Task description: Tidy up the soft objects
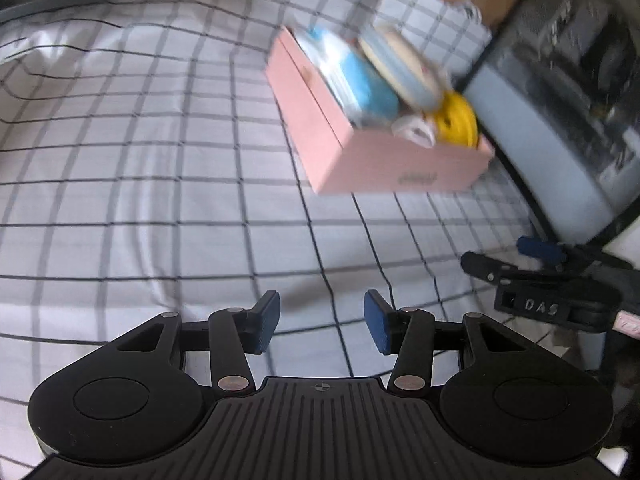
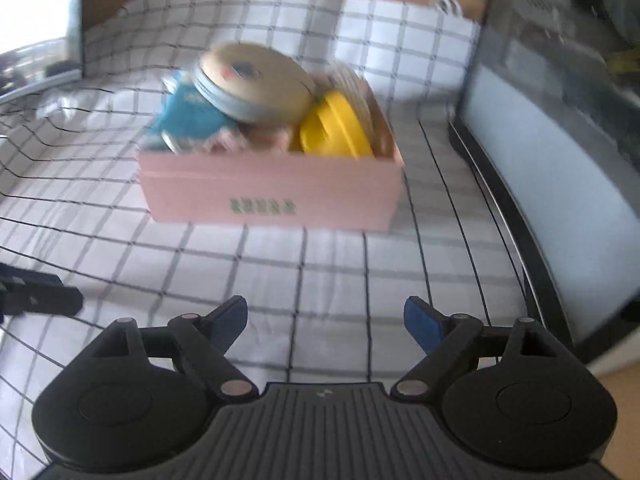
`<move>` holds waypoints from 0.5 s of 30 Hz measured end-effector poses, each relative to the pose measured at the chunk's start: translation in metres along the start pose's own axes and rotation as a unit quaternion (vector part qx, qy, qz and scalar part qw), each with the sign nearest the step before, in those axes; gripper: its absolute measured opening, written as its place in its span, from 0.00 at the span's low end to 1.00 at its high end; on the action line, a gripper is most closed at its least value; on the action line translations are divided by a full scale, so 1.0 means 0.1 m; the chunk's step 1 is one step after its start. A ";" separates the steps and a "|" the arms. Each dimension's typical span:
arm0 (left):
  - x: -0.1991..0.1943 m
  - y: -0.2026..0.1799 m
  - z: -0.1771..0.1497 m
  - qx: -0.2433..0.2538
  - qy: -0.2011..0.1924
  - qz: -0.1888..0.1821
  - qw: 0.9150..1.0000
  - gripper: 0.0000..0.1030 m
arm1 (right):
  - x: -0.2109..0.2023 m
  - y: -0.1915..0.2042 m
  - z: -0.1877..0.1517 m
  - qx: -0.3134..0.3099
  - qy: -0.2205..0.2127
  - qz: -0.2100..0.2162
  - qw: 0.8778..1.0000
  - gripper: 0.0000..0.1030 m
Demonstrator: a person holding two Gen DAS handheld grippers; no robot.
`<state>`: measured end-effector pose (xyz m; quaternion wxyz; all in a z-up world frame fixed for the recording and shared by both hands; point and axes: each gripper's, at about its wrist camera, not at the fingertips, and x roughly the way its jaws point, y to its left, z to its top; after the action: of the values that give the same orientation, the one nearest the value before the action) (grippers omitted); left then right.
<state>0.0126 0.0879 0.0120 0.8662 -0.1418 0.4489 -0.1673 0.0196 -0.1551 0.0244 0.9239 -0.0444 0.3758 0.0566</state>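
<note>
Here both the left gripper (image 1: 322,326) and right gripper (image 2: 326,326) gape empty, bare checked cloth (image 2: 320,264) before the pink box (image 2: 272,196).

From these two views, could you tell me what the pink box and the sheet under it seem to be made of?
Pink box: likely matte cardboard; flat stiff walls, crisp edges, printed label. Checked sheet: woven fabric, matte; it wrinkles and folds softly. Blur leaves both uncertain.

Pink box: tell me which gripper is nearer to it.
Right, it seems. The right gripper faces the pink box squarely; the left gripper sits off to its left, angled.
</note>
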 end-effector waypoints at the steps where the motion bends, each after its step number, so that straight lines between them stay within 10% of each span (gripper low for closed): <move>1: 0.07 -0.04 -0.02 0.008 0.006 0.003 1.000 0.51 | 0.02 -0.02 -0.02 0.003 0.008 -0.002 1.000 0.84; 5: 0.24 -0.37 -0.12 0.051 -0.023 0.051 0.997 0.61 | 0.15 -0.21 -0.10 0.010 0.030 -0.002 1.000 1.00; 15: 0.64 -0.97 -0.31 0.047 -0.109 0.199 0.973 0.86 | 0.35 -0.48 -0.13 0.002 -0.030 0.059 0.998 1.00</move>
<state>0.0058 -0.0298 -0.0136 0.9315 -0.0266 0.3629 0.0038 0.0422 -0.2014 -0.0073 0.9300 -0.0184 0.3495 0.1119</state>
